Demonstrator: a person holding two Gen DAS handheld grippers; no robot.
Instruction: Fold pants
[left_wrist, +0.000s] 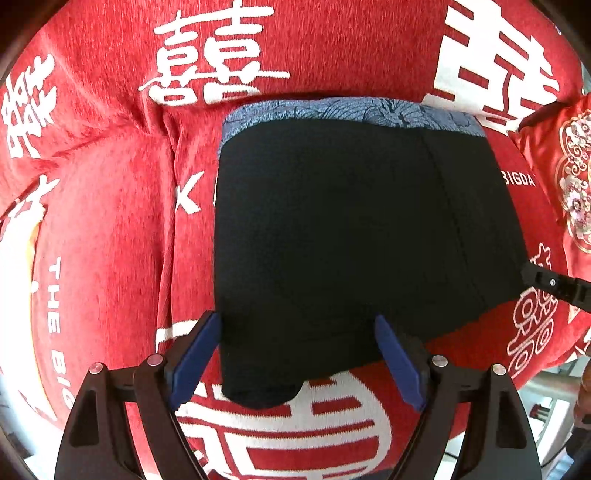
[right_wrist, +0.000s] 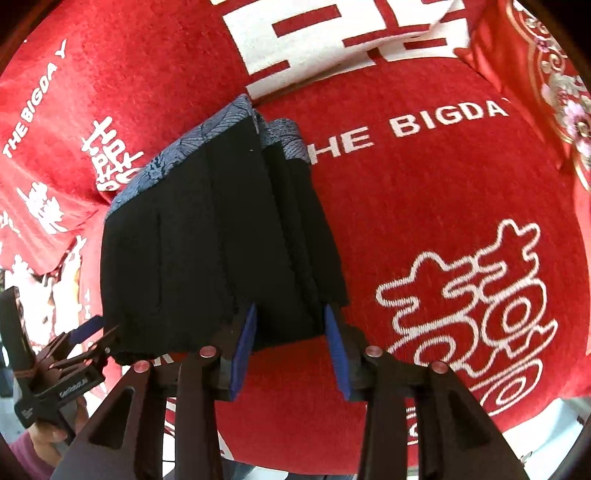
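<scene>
Two grippers, left (left_wrist: 297, 363) and right (right_wrist: 291, 354), jaws wide, over black pants (left_wrist: 351, 240) on red blanket (left_wrist: 110, 240).

The black pants (left_wrist: 354, 236) are lying folded flat on the red blanket (left_wrist: 103, 236), taking up the middle, while bare blanket is stretching wide to their left and beyond the blue-grey waistband (left_wrist: 351, 110), leaving open room there. An embroidered red cushion (left_wrist: 569, 177) is crowding the far right corner near the waistband, and the right gripper (right_wrist: 290, 343) is standing with parted jaws at the pants' right edge, narrowing passage on that side. The left gripper (left_wrist: 297, 354) is straddling the near hem with its blue pads (left_wrist: 195, 354) spread, blocking the near-left corner.
</scene>
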